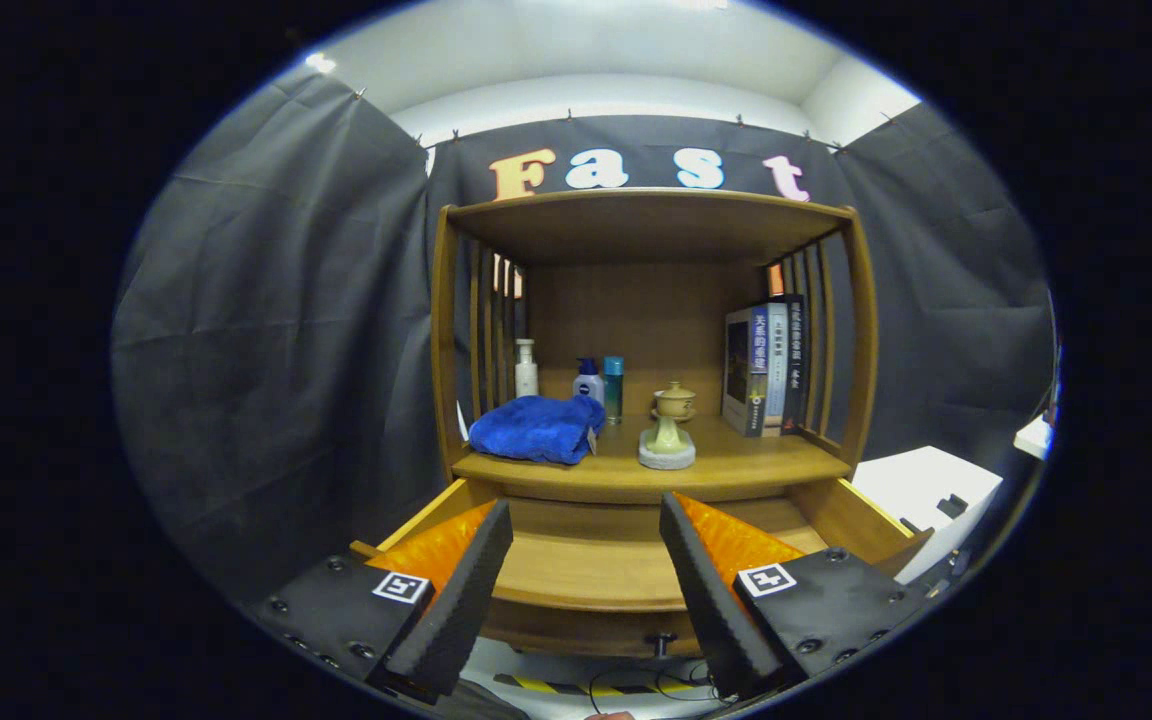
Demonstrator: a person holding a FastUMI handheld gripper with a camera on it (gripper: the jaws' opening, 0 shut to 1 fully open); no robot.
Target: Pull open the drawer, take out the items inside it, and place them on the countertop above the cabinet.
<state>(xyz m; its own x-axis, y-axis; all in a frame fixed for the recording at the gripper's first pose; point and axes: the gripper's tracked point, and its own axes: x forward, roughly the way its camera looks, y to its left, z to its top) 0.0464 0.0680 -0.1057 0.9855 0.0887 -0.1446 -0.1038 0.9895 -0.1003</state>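
Note:
The wooden drawer (586, 585) stands pulled open below the cabinet's countertop (736, 465), and the part of its floor that shows between my fingers is bare wood. My gripper (586, 530) is open above the drawer, nothing between its fingers. On the countertop lie a folded blue towel (536, 428) at the left and a small ceramic cup on a stand (669, 430) near the middle. The drawer's knob (662, 640) pokes out of its front panel, low between the fingers.
At the back of the countertop stand a white pump bottle (526, 368), a blue-capped bottle (588, 380) and a teal bottle (613, 388). Books (766, 368) lean upright at the right. A shelf roof (641, 215) hangs over the countertop. A white box (926, 490) sits right of the cabinet.

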